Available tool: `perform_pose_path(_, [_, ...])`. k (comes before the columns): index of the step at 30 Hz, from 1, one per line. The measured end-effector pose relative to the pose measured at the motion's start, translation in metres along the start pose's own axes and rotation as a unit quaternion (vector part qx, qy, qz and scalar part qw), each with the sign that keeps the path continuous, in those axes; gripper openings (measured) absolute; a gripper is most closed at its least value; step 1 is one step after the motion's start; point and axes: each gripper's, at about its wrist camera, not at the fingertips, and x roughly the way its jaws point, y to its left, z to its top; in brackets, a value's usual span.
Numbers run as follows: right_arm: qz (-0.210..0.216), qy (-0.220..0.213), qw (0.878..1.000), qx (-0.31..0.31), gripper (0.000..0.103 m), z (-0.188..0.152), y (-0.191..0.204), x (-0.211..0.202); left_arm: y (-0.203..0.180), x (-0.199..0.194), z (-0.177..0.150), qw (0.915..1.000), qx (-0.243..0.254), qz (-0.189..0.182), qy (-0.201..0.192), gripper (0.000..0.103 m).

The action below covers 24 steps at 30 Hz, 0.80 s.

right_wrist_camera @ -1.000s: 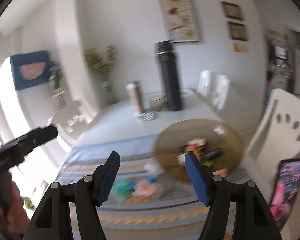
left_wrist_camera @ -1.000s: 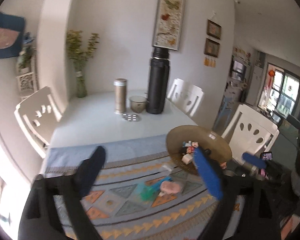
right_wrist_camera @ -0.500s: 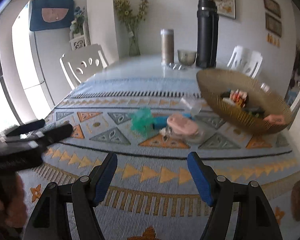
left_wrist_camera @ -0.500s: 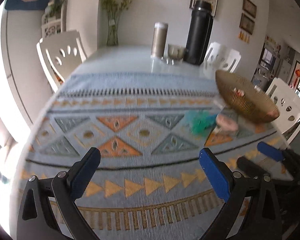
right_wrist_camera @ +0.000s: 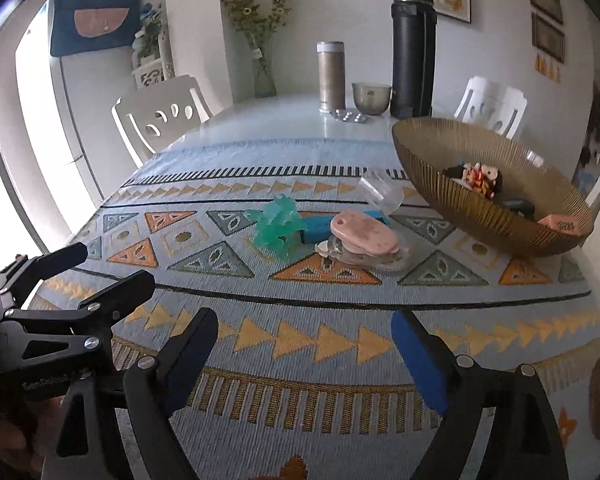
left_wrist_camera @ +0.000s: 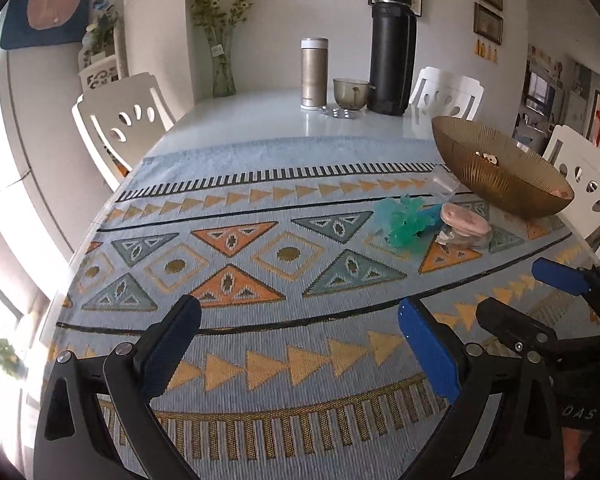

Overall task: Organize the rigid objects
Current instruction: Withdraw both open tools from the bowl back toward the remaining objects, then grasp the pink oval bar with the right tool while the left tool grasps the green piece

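Note:
A gold ribbed bowl (right_wrist_camera: 496, 216) stands at the right on the patterned cloth and holds several small items; it also shows in the left wrist view (left_wrist_camera: 496, 178). Left of it lie a green toy (right_wrist_camera: 278, 226), a blue object (right_wrist_camera: 320, 228), a pink flat object (right_wrist_camera: 364, 234) on a clear piece, and a clear plastic piece (right_wrist_camera: 382, 194). The green toy (left_wrist_camera: 402, 220) and pink object (left_wrist_camera: 464, 220) show in the left wrist view too. My left gripper (left_wrist_camera: 298, 338) and right gripper (right_wrist_camera: 304, 346) are open and empty, low over the near cloth.
At the table's far end stand a black thermos (right_wrist_camera: 412, 50), a gold canister (right_wrist_camera: 331, 76), a small cup (right_wrist_camera: 371, 98) and a vase of flowers (right_wrist_camera: 262, 52). White chairs (right_wrist_camera: 160, 114) stand around the table. The left gripper shows at the left of the right wrist view (right_wrist_camera: 56, 280).
Both grippers have dropped from high above the table to low over the near cloth and steadied. Jaws stay open. The objects on the cloth have not moved.

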Motion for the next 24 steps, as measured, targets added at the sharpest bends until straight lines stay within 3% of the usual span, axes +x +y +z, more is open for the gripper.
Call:
perform_pose_path(7, [0.004, 0.003, 1.000, 0.024, 0.093, 0.001, -0.011, 0.001, 0.002, -0.001, 0.000, 1.0000, -0.004, -0.006, 0.000, 0.099])
perform_pose_path(11, [0.015, 0.005, 0.998, 0.064, 0.101, 0.001, -0.027, 0.001, 0.000, -0.001, 0.000, 1.0000, 0.005, -0.003, -0.001, 0.099])
perform_pose_path(14, [0.022, 0.009, 0.996, 0.089, 0.101, 0.001, -0.037, 0.003, -0.003, 0.003, 0.001, 0.9999, 0.010, -0.008, 0.009, 0.099])
perform_pose_path(19, [0.023, 0.008, 0.992, 0.124, 0.101, 0.000, -0.050, 0.003, -0.005, 0.024, 0.019, 0.9937, -0.009, -0.076, 0.081, 0.099])
perform_pose_path(21, [0.029, 0.010, 0.989, 0.147, 0.101, -0.001, -0.060, 0.003, -0.011, 0.036, 0.036, 0.9909, -0.011, -0.099, 0.091, 0.099])
perform_pose_path(24, [0.035, 0.015, 0.981, 0.189, 0.101, -0.003, -0.076, 0.006, -0.025, 0.058, 0.053, 0.9907, 0.018, -0.099, 0.092, 0.099])
